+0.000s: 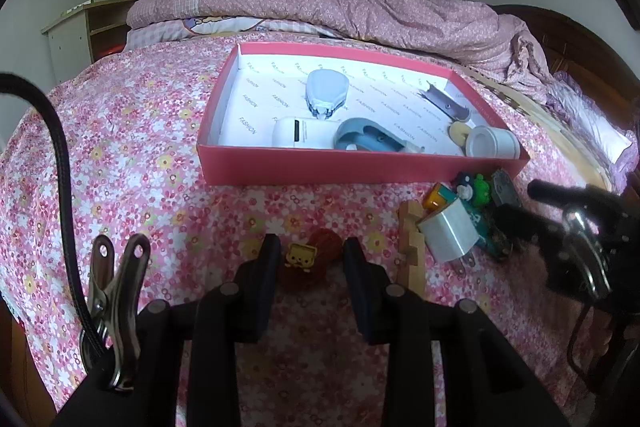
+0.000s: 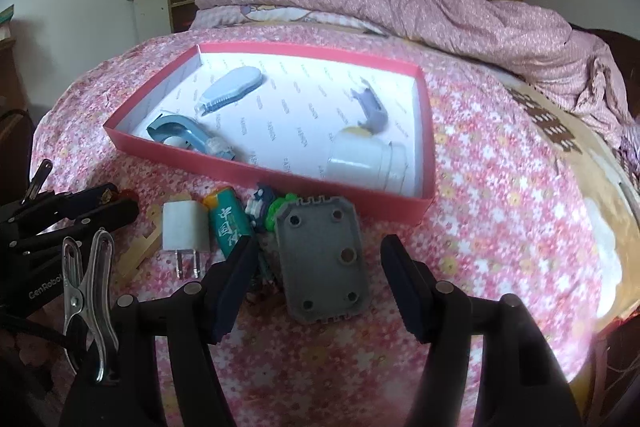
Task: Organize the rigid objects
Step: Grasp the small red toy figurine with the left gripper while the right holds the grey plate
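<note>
My left gripper (image 1: 311,259) is spread part-way, its two black fingers either side of a small reddish-brown toy with a yellow square face (image 1: 309,255) on the flowered pink bedspread (image 1: 132,155); whether the pads touch it I cannot tell. My right gripper (image 2: 318,279) is wide open, empty, straddling a grey rectangular plastic plate with round holes (image 2: 322,259); its left finger (image 2: 236,279) lies against a green cylindrical battery (image 2: 228,227).

The shallow red cardboard box lid with white lining (image 1: 360,169) sits just beyond the loose pile, its near wall beside the green frog figure (image 1: 480,189). Much of its floor is bare in the middle and the far left corner. Open bedspread lies to the right of the grey plate.

In the box I count six things: one pale blue correction-tape dispenser (image 1: 325,91), one white oblong case (image 1: 301,133), one blue-grey tape dispenser (image 1: 370,139), one grey metal clip (image 1: 444,103), one yellow disc (image 1: 459,131), one white plastic jar (image 1: 492,143). Outside are one white plug adapter (image 2: 185,225) and one wooden strip (image 1: 412,247).
</note>
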Motion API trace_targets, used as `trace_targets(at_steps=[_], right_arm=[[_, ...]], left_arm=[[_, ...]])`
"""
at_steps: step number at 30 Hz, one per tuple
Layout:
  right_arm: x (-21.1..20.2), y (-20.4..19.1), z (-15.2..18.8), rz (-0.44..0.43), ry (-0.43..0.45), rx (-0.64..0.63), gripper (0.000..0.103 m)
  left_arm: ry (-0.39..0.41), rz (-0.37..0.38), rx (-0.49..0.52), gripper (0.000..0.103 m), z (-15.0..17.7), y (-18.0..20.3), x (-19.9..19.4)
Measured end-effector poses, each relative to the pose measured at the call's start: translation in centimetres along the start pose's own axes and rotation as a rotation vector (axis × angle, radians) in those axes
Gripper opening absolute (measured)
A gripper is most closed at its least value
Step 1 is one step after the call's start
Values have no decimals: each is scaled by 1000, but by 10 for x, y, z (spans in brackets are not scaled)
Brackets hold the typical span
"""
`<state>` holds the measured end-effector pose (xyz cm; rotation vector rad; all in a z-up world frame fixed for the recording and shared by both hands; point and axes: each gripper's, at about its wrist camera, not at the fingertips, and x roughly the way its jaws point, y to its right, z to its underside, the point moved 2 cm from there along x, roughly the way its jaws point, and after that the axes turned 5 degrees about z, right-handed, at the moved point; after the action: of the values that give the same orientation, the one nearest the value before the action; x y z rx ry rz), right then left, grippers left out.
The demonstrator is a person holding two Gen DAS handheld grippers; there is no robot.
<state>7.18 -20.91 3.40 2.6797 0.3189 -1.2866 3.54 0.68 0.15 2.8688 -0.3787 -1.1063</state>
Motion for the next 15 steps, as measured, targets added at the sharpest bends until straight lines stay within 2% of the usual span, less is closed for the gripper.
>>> trace_targets(at_steps=[4, 8, 12, 15], right_arm=[[8, 8, 1, 8, -31, 8, 65], [18, 17, 4, -58, -84, 72, 64], [16, 23, 7, -71, -74, 114, 46], [13, 26, 9, -92, -70, 142, 46]], left_arm=[[3, 4, -2, 33, 0, -1, 0], [6, 9, -5, 34, 0, -1, 0], [5, 9, -6, 34, 0, -1, 0], [5, 8, -6, 34, 0, -2, 0]])
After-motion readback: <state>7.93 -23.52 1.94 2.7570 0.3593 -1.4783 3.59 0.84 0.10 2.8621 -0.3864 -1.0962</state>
